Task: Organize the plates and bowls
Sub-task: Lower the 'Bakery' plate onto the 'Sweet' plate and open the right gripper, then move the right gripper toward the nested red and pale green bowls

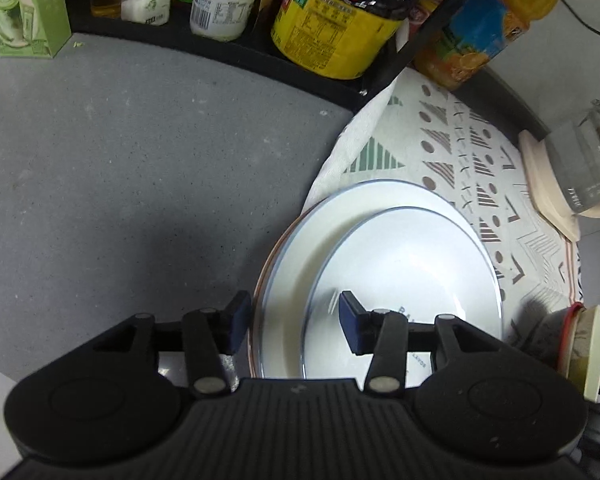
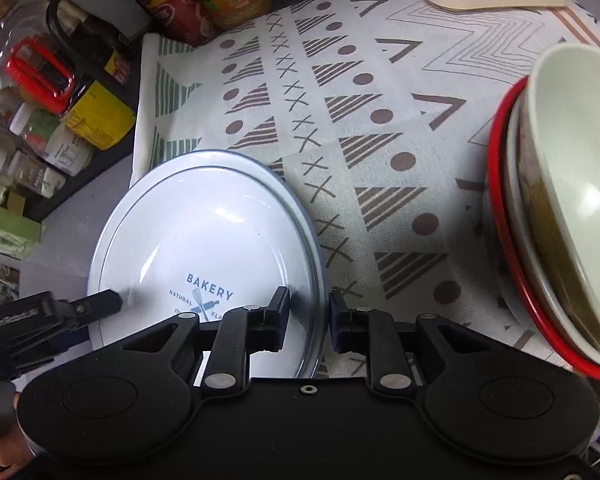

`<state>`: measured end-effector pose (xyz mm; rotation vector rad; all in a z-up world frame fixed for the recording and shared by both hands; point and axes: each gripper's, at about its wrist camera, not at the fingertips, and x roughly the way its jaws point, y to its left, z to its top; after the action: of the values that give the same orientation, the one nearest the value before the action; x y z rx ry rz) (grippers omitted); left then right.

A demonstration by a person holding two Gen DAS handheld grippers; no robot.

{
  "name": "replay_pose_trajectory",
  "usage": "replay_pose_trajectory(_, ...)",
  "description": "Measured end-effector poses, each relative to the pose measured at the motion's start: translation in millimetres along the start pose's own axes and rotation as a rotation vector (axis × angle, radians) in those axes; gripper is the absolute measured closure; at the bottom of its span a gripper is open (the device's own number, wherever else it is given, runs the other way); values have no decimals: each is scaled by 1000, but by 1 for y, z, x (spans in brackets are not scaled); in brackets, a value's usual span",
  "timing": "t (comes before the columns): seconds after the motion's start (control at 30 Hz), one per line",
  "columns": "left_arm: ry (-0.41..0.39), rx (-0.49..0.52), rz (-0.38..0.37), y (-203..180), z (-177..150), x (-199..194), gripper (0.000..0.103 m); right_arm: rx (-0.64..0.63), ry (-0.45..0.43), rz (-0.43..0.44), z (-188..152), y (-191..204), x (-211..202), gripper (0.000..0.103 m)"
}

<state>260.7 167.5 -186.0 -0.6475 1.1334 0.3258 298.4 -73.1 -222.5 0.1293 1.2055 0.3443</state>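
A grey table is carrying a patterned cloth, where white plates are sitting stacked near nested bowls. The left claw is standing apart astride the plates' rim; the right claw is straddling the opposite rim, pads not pressing

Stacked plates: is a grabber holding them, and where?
Nothing is held. The left gripper and right gripper straddle opposite rims of the stacked plates, pads not pressing.

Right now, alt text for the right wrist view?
The right tongs straddle the near rim of a stack of white plates printed "BAKERY", jaws apart and not pressing it. The plates sit on a patterned cloth, with stacked bowls at right.
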Motion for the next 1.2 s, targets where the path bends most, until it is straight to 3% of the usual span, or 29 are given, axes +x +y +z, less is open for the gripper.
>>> replay_pose_trajectory(0.2,12,-32,-4,7,5,6,62,-6,10,13,0,-2,2,78)
replay_pose_trajectory(0.33,8,-51,-9,9,6,7,64,-3,13,37,0,-8,4,72)
replay_pose_trajectory(0.5,25,-33,24,3,9,5,64,-16,22,40,4,-6,4,71)
replay_pose_trajectory(0.67,6,-21,52,-7,11,-4,59,-6,-43,51,11,-9,-11,58)
replay_pose_trajectory(0.87,-15,1,49,-21,10,-20,43,-33,-108,78,18,-10,-32,43)
replay_pose_trajectory(1.1,-81,45,63,-42,3,-44,21,-32,-183,162,16,-10,-51,13)
replay_pose_trajectory(1.2,-99,70,50,-51,1,-52,19,-37,-222,168,15,-10,-63,9)
